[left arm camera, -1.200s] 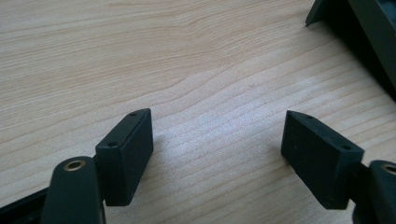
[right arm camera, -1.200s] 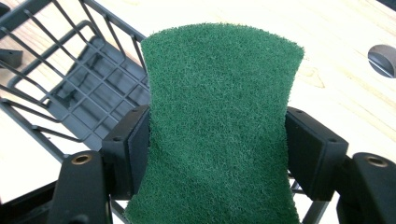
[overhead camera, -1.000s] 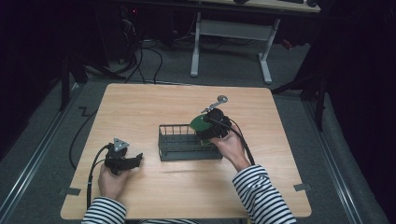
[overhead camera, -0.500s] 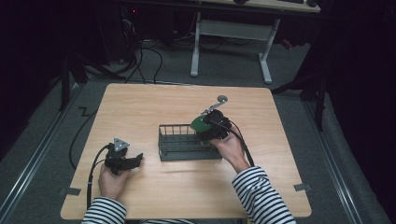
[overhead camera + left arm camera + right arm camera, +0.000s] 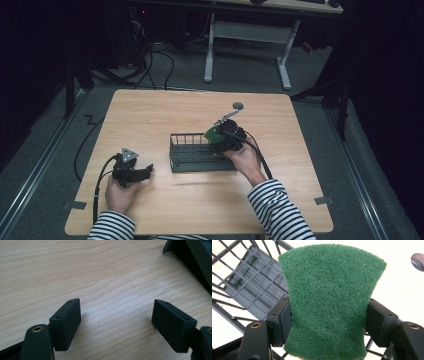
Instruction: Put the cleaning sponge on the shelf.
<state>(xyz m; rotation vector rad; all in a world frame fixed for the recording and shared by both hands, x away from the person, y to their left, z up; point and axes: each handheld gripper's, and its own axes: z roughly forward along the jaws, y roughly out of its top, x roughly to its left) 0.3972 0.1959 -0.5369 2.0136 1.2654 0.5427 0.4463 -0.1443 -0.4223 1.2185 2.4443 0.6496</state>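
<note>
While the left gripper (image 5: 116, 322) rests open, the right gripper (image 5: 328, 320) pinches the green scouring pad (image 5: 329, 300) over the wire basket (image 5: 192, 159).

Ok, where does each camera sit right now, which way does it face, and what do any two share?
High view: above the person's side, looking forward and down on the table; both striped sleeves, hands, left gripper, right gripper.
Left gripper view: rides the left gripper, facing bare tabletop between open jaws.
Right gripper view: rides the right gripper, jaws pinching the green scouring pad over the wire basket.
Shared: high and right gripper views both show pad and basket.
</note>
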